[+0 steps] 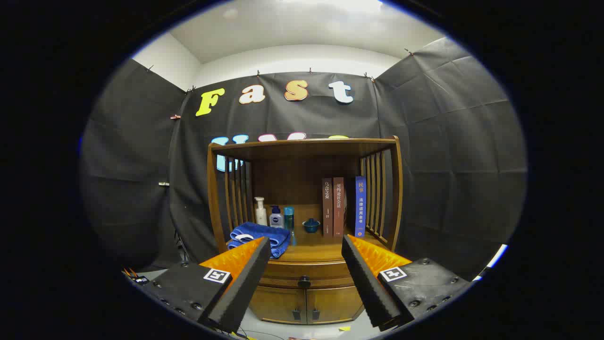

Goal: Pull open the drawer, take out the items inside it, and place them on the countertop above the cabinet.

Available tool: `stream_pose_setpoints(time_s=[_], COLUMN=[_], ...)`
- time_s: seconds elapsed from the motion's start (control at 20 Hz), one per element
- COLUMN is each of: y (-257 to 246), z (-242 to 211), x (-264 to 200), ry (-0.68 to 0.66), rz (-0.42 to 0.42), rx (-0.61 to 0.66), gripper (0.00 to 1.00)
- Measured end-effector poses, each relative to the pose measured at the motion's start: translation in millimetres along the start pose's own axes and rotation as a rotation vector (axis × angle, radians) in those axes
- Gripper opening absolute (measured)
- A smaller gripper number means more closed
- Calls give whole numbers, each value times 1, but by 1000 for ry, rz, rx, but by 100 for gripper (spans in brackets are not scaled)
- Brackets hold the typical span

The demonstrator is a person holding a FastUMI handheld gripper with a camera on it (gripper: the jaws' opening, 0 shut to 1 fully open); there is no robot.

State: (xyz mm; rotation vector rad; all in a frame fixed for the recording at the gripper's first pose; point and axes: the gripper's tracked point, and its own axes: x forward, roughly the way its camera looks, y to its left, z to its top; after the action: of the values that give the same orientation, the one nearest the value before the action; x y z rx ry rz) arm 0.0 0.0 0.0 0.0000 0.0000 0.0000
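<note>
The gripper (306, 264) is hovering with its fingers spread wide and nothing between them, facing the brown wooden cabinet (304, 302). The curved wooden drawer (302, 274) with its small dark round knob (304, 282) is sitting closed just ahead, between the fingers, so by my reading nothing is done yet: opening, emptying and placing on the wooden countertop (316, 250) above are all still waiting

Closed wooden drawer (304, 275) with dark round knob (304, 282) under the countertop (315, 251).
</note>
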Motion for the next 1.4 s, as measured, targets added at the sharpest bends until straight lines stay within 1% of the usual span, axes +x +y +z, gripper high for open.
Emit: stream_pose_setpoints(time_s=[0.3,0.55,0.8,1.1,1.3,1.4], y=[3,1,4,5,4,3], z=[3,2,9,13,13,4], x=[-2,-3,-4,-6,-2,7], ry=[-5,-10,-17,-23,-32,-16], rz=[3,11,5,5,6,2], rx=[-30,-9,-31,-29,-8,-10], gripper=[99,99,99,99,99,99])
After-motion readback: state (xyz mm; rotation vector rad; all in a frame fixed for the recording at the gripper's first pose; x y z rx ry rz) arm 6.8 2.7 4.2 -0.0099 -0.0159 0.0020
